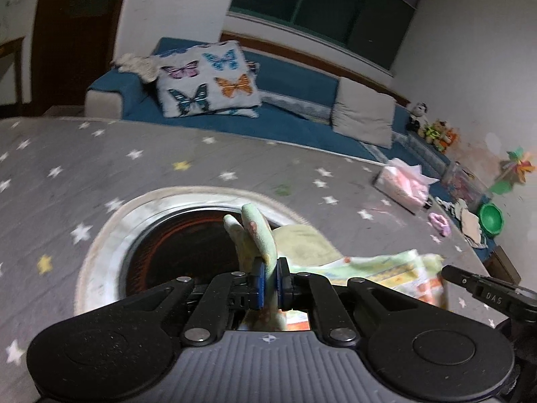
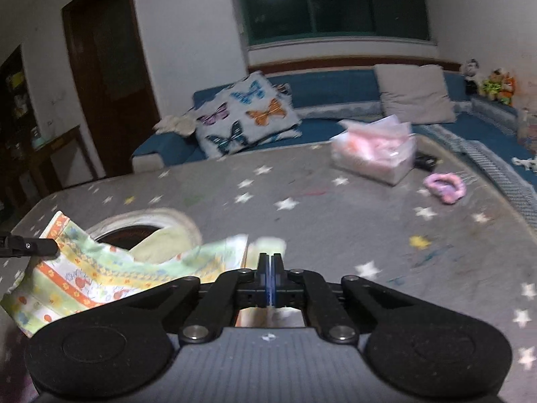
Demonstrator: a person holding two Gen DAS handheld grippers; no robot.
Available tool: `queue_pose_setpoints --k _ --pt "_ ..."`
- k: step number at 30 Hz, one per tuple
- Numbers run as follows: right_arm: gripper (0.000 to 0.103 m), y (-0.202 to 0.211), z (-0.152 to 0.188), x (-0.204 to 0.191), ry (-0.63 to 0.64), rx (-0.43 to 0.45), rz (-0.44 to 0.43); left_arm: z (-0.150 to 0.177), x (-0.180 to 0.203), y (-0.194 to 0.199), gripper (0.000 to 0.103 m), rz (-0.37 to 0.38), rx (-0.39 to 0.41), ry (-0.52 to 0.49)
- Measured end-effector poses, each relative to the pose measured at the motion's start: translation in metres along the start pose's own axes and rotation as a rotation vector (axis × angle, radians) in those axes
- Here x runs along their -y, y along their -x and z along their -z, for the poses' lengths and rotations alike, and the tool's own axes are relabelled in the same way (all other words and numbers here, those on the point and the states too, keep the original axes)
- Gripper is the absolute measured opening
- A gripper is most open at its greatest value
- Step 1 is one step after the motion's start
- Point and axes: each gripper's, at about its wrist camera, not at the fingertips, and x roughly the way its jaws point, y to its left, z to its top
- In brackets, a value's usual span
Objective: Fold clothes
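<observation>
A small pale green garment with an orange and yellow printed band [image 2: 97, 268] hangs stretched between my two grippers above the grey star-patterned table cover [image 2: 335, 221]. My left gripper [image 1: 269, 280] is shut on a bunched edge of the garment [image 1: 258, 231], which sticks up between the blue pads. My right gripper [image 2: 269, 268] is shut on another edge of it, with pale cloth [image 2: 268, 245] just past the tips. The right gripper also shows at the right edge of the left wrist view [image 1: 483, 290], and the left gripper at the left edge of the right wrist view [image 2: 30, 247].
A round hole with a pale rim [image 1: 161, 231] opens in the table under the garment. A pink tissue pack [image 2: 372, 152] and a pink scrunchie [image 2: 444, 186] lie at the far right. A blue sofa with a butterfly cushion [image 1: 208, 79] stands behind the table.
</observation>
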Motion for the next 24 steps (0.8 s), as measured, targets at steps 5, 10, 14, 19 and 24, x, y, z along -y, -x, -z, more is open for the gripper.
queue_pose_setpoints --k 5,10,14,19,24 --pt "0.000 0.010 -0.001 0.026 -0.026 0.009 0.012 -0.006 0.026 -0.011 0.007 0.007 0.004 -0.051" --pt "0.016 -0.010 0.016 0.037 -0.103 -0.068 -0.061 -0.003 0.027 -0.015 0.007 -0.016 -0.006 -0.056" --pt "0.034 -0.031 0.030 0.035 -0.142 -0.116 -0.097 -0.004 0.019 -0.013 0.007 -0.035 -0.006 -0.048" --pt "0.037 -0.048 0.037 0.026 -0.160 -0.132 -0.133 -0.002 0.010 -0.012 0.007 -0.046 -0.008 -0.034" --pt "0.009 -0.055 0.035 0.010 -0.117 -0.132 -0.135 -0.003 0.005 -0.009 0.007 -0.050 -0.008 -0.024"
